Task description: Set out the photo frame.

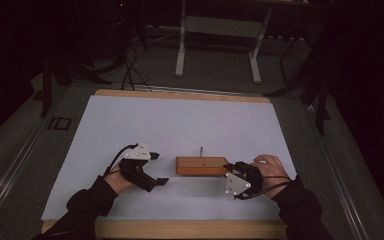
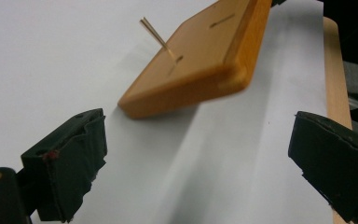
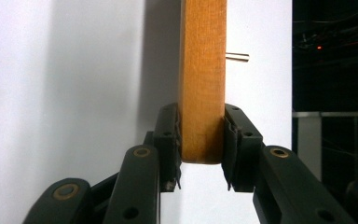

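while a person's dark-sleeved forearms reach in from the near edge of the worktop [image 1: 130, 120], the left hand-held gripper [image 1: 159, 169] hangs just left of a small wooden block [image 1: 201, 165], its jaws spread wide and holding nothing; in the left gripper view the two black pads [image 2: 67, 161] frame bare white surface, with the block's near corner a short way beyond and not touching either pad; the block lies flat near the middle of the white sheet, closer to the person's side than to the far edge; a thin pin [image 1: 201, 151] stands up from its top face, and a narrow slot [image 2: 222, 19] is cut into the same face toward the far end; at the block's right end the right hand-held gripper [image 1: 231, 171] is clamped on the wood, and the right gripper view shows both pads pressed against the block's two broad faces at its very end [image 3: 203, 93], the pin [image 3: 237, 57] jutting out sideways past one face.

by the look of it, the block is solid wood with rounded, finished edges: stiff, moderately light, and unlikely to give under the pads, though a smooth finish might let it slip if pinched only at a corner; the flat broad faces near either end look like the sound places to hold; the slender pin seems the fragile part, likely to bend or snap if knocked, and best kept clear of the jaws.
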Available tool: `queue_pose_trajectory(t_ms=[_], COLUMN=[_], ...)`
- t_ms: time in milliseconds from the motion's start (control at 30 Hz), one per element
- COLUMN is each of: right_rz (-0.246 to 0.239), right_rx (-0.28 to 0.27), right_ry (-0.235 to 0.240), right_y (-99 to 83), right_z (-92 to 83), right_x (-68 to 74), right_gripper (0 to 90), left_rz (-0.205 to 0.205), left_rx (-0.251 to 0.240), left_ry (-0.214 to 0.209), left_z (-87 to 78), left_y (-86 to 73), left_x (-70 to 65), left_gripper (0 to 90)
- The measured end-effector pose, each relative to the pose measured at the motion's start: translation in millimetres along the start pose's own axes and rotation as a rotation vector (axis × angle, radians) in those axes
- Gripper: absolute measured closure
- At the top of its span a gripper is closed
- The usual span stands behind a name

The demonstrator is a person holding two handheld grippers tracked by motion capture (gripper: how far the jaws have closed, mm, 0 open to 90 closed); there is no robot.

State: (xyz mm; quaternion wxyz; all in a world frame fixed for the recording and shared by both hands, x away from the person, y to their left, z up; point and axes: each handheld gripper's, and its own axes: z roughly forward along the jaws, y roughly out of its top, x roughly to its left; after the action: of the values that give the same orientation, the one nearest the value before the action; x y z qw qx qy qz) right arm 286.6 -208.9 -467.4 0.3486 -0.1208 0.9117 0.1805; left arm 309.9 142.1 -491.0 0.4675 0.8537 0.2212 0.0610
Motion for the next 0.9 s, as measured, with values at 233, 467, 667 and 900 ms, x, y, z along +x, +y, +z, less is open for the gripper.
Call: queue_pose_trajectory(t_ms=[233, 467, 667, 900], right_rz=[0.017, 0.059, 0.105, 0.172], right_rx=[-0.006, -0.009, -0.023, -0.028], right_ry=[0.061, 0.125, 0.207, 0.298], right_y=[-0.7, -2.8, -7.3, -12.1], right_z=[1.2, 3.1, 7.3, 15.1], right_x=[-16.3, -33.9, -55.5, -81.1], right_gripper=[69.5, 69.5, 69.6, 69.5], left_rz=[-0.033, -0.048, -0.072, -0.060], left_rx=[-0.014, -0.017, -0.015, -0.007], left_ry=[0.006, 0.003, -0.003, 0.002], left_z=[-4.4, -7.4, -7.1, -5.3], left_y=[-14.0, -21.4, -22.6, -24.5], left_x=[-8.2, -12.4, -11.8, -13.7], left_gripper=[5.0, 5.0, 5.0, 4.9])
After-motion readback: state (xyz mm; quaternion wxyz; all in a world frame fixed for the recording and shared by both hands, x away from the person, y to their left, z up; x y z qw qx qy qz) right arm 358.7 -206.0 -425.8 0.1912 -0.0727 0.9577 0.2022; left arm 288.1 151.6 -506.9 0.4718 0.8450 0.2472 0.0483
